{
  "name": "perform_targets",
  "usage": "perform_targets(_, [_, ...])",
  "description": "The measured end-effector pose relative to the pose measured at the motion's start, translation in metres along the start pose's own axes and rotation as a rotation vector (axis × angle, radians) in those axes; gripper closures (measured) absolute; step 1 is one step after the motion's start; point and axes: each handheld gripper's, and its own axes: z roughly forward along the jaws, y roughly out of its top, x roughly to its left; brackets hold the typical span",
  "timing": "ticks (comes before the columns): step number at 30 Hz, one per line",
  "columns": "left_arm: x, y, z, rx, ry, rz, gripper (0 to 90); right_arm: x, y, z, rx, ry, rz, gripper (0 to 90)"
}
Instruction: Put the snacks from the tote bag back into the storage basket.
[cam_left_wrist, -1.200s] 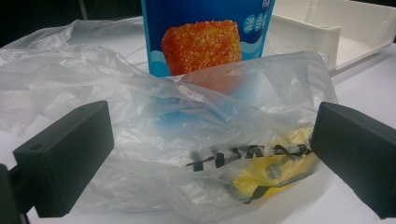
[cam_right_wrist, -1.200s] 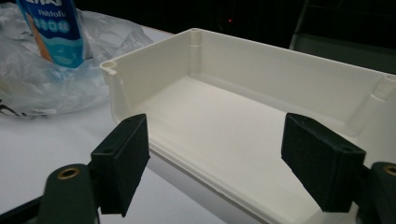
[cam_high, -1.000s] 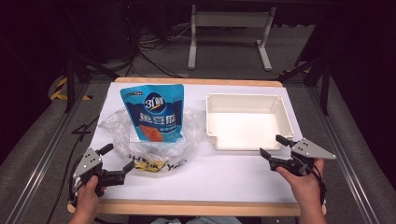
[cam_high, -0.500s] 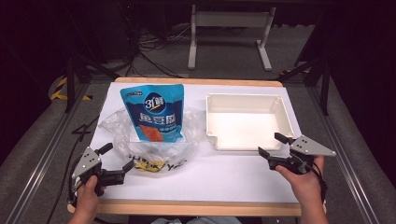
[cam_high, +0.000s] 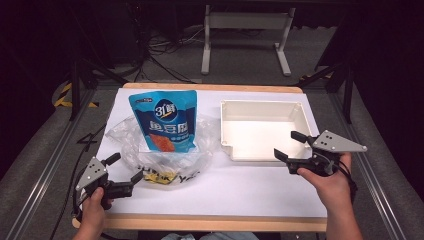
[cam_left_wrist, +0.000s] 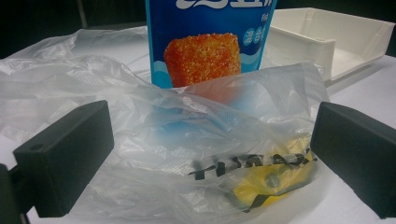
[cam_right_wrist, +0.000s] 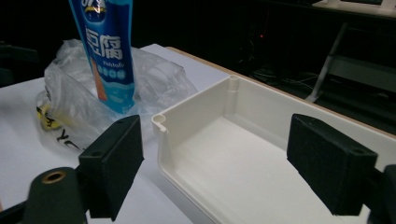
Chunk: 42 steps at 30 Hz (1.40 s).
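Blue fish-tofu pouch (cam_high: 166, 121), probably light, slick and yielding, lies on a crinkled clear plastic bag (cam_high: 127, 150) just ahead of the wide-open, empty left claw (cam_high: 124, 168); its stiffer sealed edge looks the likeliest hold, while the right claw (cam_high: 291, 145), likewise agape and empty, faces the white tray (cam_high: 227, 125).

Right gripper (cam_right_wrist: 215, 172) with jaws wide apart, empty cream tray (cam_right_wrist: 261, 116) between them, blue pouch (cam_right_wrist: 105, 51) upright in clear plastic bag (cam_right_wrist: 154, 79) beside tray's corner, white table (cam_right_wrist: 28, 135)

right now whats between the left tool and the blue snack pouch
Crumpled clear plastic bag, holding a yellow packet, lies between the open left tool and the blue snack pouch; the left gripper view shows it.
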Motion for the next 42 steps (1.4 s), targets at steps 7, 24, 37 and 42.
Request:
perform_targets(7, [0.000, 0.000, 0.000, -0.001, -0.005, -0.007, 0.2, -0.001, 0.021, 0.001, -0.020, 0.073, -0.001, 16.5])
perform_targets(24, [0.002, -0.001, 0.000, 0.001, 0.005, -0.020, 0.2, 0.011, 0.062, 0.038, -0.011, 0.156, -0.064, 12.0])
perform_targets(37, [0.002, -0.002, 0.001, 0.007, 0.000, -0.005, 0.2, 0.029, 0.096, 0.079, -0.024, 0.236, -0.100, 9.2])
perform_targets(42, [0.003, -0.002, 0.001, 0.008, -0.006, -0.008, 0.2, 0.034, 0.100, 0.096, -0.024, 0.274, -0.098, 9.0])
